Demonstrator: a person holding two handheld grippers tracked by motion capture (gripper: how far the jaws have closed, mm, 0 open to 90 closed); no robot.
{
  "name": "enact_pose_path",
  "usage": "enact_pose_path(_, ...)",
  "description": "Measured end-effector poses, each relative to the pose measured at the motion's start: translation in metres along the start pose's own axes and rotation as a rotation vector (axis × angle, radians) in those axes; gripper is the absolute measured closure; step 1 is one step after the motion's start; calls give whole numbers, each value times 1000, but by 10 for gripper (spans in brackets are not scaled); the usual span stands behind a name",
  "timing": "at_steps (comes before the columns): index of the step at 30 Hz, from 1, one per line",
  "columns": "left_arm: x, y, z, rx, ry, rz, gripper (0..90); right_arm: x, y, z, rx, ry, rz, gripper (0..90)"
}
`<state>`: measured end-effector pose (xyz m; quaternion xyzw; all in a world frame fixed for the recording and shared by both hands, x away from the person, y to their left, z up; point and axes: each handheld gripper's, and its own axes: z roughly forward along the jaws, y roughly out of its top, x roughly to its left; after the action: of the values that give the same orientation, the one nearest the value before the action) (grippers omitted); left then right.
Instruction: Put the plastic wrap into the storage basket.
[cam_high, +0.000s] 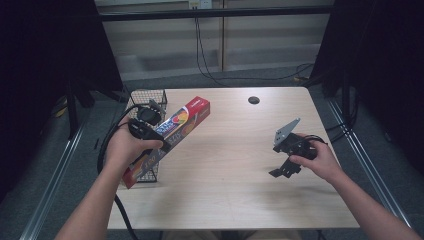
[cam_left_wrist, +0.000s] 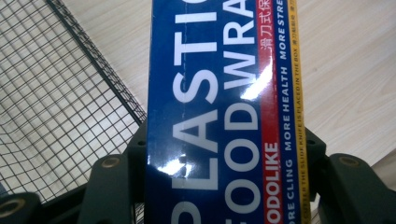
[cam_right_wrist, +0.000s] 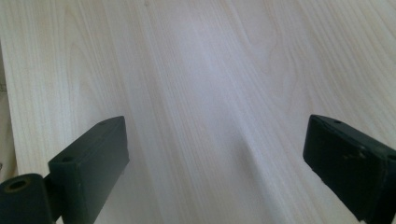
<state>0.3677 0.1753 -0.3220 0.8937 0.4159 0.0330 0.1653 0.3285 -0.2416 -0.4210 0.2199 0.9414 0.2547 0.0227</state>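
Tabletop: wrap box (cam_left_wrist: 219, 116) between left fingers (cam_left_wrist: 109, 186)

Plastic wrap box (cam_left_wrist: 219, 116) runs past top and bottom edges, lettering cut off

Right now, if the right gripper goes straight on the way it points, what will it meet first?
Most likely the bare wooden table: the right gripper has open jaws with nothing between or ahead of them.

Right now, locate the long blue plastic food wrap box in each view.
High view: long blue plastic food wrap box, left of centre, slanting over the black wire basket.
Left gripper view: centre, clamped between the jaws.
Right gripper view: pale wooden table.
Shared landmark: the table.
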Motion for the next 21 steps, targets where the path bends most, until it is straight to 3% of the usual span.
enact_pose_path(2, 1, -1, -1, -11, -2, -29, 424, 0, 0, -1, -2, -3, -2, 65)
enact_pose_path(9, 10, -7, -4, -14, 18, -57, 423, 0, -1, -1, -5, -7, -9, 65)
enact_pose_path(11, 12, -9, -6, -14, 13, -84, 423, 0, -1, -1, -5, -6, -11, 65)
enact_pose_path(15, 18, -12, -7, -9, 31, -79, 423, 0, -1, -1, -13, -13, -12, 65)
enact_pose_path(18, 23, -15, -8, -5, 35, -94, 423, 0, -1, -1, -12, -14, -2, 65)
enact_pose_path(19, 22, -16, -7, -7, 36, -126, 423, 0, -1, -1, -14, -13, -7, 65)
enact_pose_path(21, 25, -18, -8, -5, 40, -125, 424, 0, -1, -1, -14, -12, -4, 65)
